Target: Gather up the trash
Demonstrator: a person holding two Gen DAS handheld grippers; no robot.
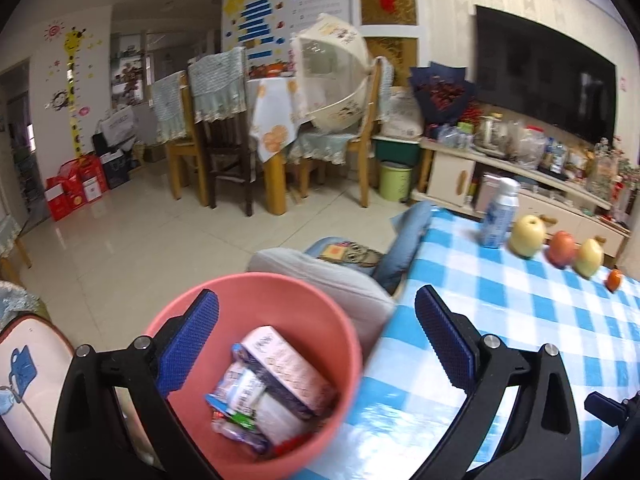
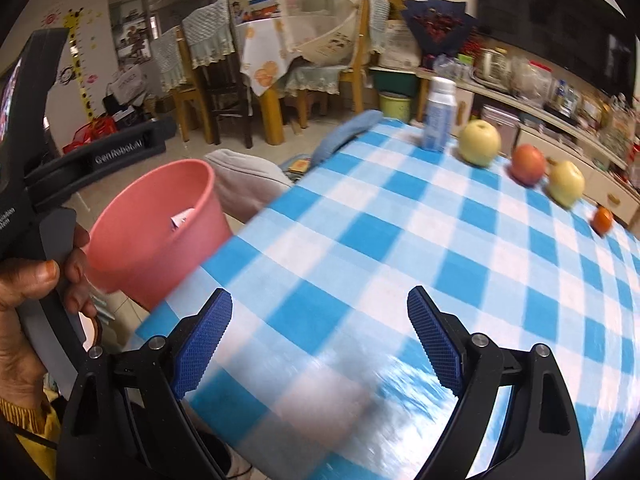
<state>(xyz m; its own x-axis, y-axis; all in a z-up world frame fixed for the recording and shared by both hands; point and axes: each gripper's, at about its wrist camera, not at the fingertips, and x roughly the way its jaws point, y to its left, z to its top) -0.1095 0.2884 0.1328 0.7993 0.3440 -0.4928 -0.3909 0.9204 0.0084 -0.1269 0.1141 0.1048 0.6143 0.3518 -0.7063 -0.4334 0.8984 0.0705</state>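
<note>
Both grippers' jaws gape, grasping nothing; pink bin [image 1: 256, 364] sits just beside the table's [image 2: 400, 240] edge.

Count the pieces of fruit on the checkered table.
4, in a row along the far edge right of the bottle: yellow apple, red apple, second yellow apple, small orange fruit. None appears hidden.

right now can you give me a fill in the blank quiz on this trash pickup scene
1. The wrappers and cartons lie inside the ____ bucket.
2. The tablecloth is checked white and ____.
3. Both the left gripper and the right gripper are ____.
4. The bottle stands beside a row of ____.

Missing words: pink; blue; open; fruit
</note>
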